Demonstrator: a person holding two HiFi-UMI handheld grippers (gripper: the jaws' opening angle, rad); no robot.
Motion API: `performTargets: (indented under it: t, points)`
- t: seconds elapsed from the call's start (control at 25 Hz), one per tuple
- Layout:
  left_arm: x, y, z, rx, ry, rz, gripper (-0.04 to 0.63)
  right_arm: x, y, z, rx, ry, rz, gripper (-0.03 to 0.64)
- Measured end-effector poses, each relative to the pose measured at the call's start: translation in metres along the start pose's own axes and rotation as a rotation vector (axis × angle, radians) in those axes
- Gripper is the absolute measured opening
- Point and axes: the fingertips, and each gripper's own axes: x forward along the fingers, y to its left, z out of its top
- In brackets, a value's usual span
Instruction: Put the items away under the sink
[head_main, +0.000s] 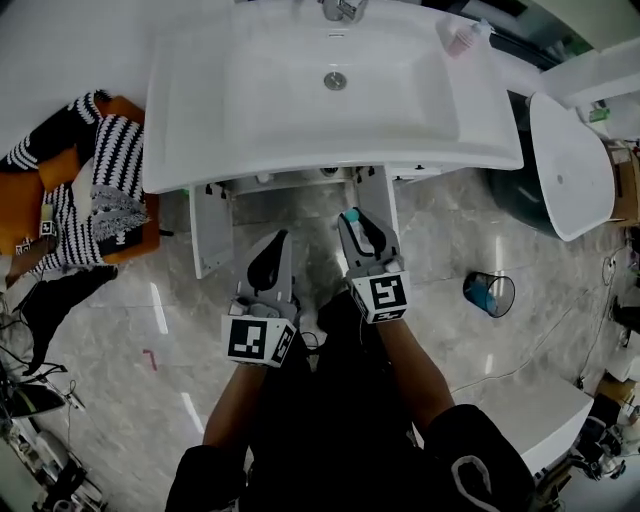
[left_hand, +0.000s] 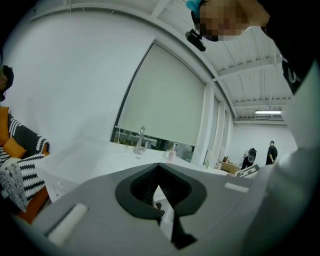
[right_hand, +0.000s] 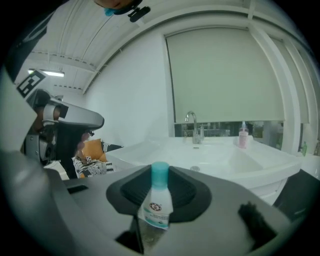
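**Item in hand.** The small clear plastic bottle with a teal cap (right_hand: 155, 202) is the item being put away. It is not yet stored.

**1. Sink.** The white rectangular ceramic sink (head_main: 200, 150) lies ahead of and above both hand-held grippers. A pink dispenser bottle (head_main: 462, 38) stands on its far corner, well beyond the right hand-held gripper (head_main: 360, 238).

**2. Cabinet.** The white under-sink cabinet (head_main: 300, 205) lies directly ahead of both sets of jaw tips, with both doors swung open. One white door panel (head_main: 210, 232) stands just outside the left hand-held gripper (head_main: 270, 262). The other door stands just outside the right one. The interior is shaded. Its contents cannot be made out.

**3. Hand-held grippers.**
- Right: the jaws are closed on the bottle. It stands upright between the pads, cap uppermost, held around its body.
- Left: the jaws are drawn nearly together with nothing between them.

**4. Step in hand.** Judged from the layout, this is the approach to the cabinet, with the bottle carried low toward the opening.

**5. Next move.** The right hand-held gripper should:
- Pass forward between the two doors and under the sink's front edge.
- Keep the bottle upright.
- Set the bottle's base on the cabinet floor before parting the jaws.

Watch the clearance to the door beside it.
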Motion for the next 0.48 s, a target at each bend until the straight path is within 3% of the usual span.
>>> performTargets:
  t: [0.48]
  points:
    - [0.062, 0.06, -0.113, 0.023, 0.0, -0.032, 0.008, 0.091, -0.02, -0.124, 0.011, 0.005, -0.021, 0.112]
